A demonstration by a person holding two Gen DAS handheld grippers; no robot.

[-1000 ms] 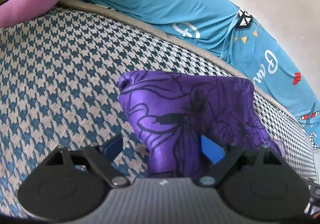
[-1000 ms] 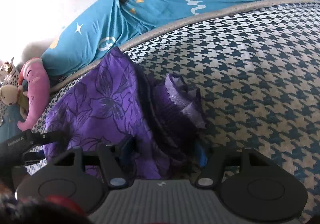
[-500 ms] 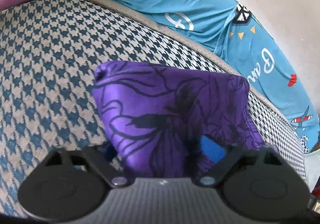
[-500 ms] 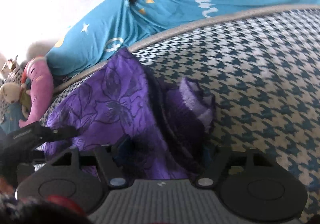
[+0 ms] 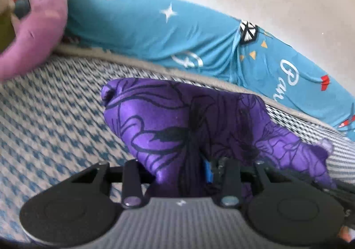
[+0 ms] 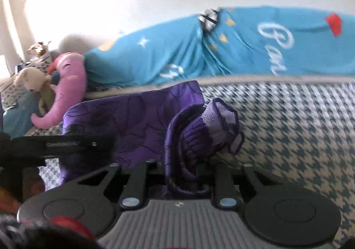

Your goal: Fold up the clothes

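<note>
Now: left gripper [image 5: 199, 171], right gripper [image 6: 188, 173] — jaws apparently clamped on purple garment [image 5: 177, 120] — above houndstooth mattress [image 5: 55, 115].

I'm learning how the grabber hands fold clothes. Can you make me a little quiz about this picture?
1. True or false: both grippers are pinching the purple flowered cloth.
2. What lies behind the cloth, against the wall? A) a blue bedsheet with white writing B) a yellow towel C) a red bucket
3. Fill in: the pink plush toy sits near the ____ edge of the right wrist view.

Key
1. True. The left gripper and the right gripper each have cloth bunched between the fingers.
2. A
3. left
</note>
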